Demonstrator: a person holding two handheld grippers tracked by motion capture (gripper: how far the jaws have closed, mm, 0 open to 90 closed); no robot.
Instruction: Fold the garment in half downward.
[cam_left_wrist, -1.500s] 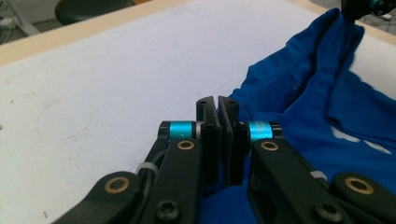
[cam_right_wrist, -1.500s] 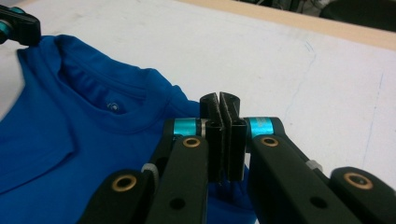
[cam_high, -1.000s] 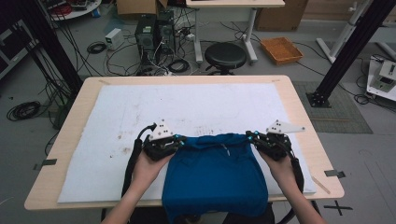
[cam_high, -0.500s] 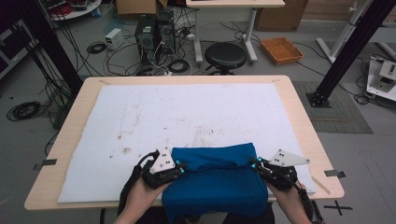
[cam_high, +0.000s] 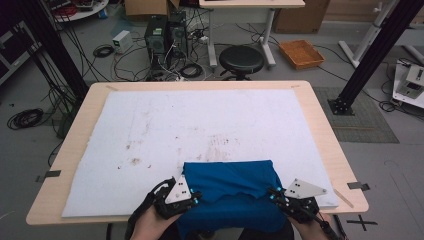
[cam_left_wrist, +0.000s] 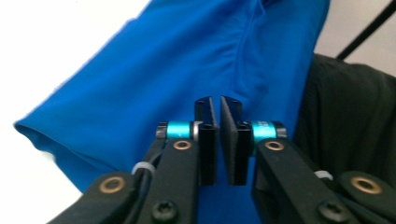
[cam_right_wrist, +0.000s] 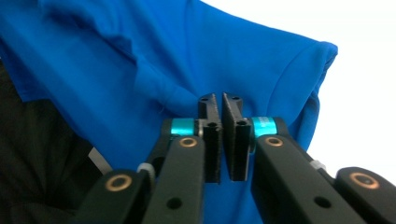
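The left hand-held gripper (cam_high: 192, 196) is at the near left corner of the blue garment (cam_high: 231, 186), and its jaws are clenched on the fabric. The right hand-held gripper (cam_high: 274, 194) is at the near right corner, also clenched on the fabric. The blue garment lies folded at the near edge of the white mat (cam_high: 190, 125) and hangs partly over the bench (cam_high: 320, 125) edge. Behind the garment, the mat has brown stains (cam_high: 135, 161).
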